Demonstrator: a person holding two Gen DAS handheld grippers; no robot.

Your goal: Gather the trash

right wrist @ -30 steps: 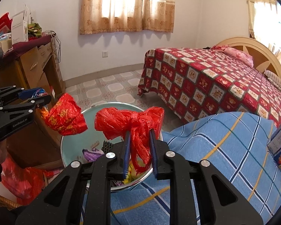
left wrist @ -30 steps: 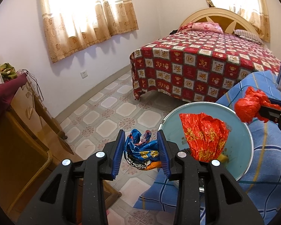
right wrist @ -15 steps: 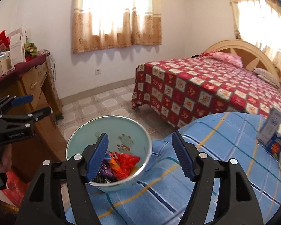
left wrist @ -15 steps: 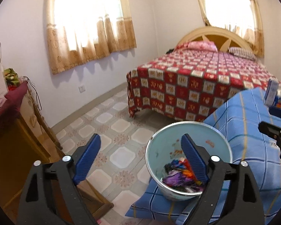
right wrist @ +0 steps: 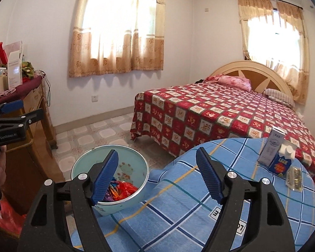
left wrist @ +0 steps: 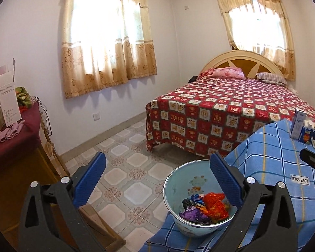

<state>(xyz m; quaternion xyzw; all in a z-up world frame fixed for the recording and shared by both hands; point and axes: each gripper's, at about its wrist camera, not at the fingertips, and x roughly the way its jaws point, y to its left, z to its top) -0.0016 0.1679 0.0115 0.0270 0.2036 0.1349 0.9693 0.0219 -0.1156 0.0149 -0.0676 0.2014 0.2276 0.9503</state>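
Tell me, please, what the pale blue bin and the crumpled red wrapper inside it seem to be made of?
The pale blue bin looks like enamelled or painted metal, possibly plastic: its wall is smooth and glossy with a printed cartoon, and a bright silvery rim runs round the top. The crumpled red wrapper looks like thin plastic film or foil: sharp creases, shiny highlights, printed gold marks.

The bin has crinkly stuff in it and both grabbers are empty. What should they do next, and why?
Probably swing the right gripper toward the cartons and the small packet on the blue checked cloth. Both grippers' jaws are opening with nothing between them, the wrappers already lie in the bin, and those items sit on the right gripper's side. The left gripper hovers empty too.
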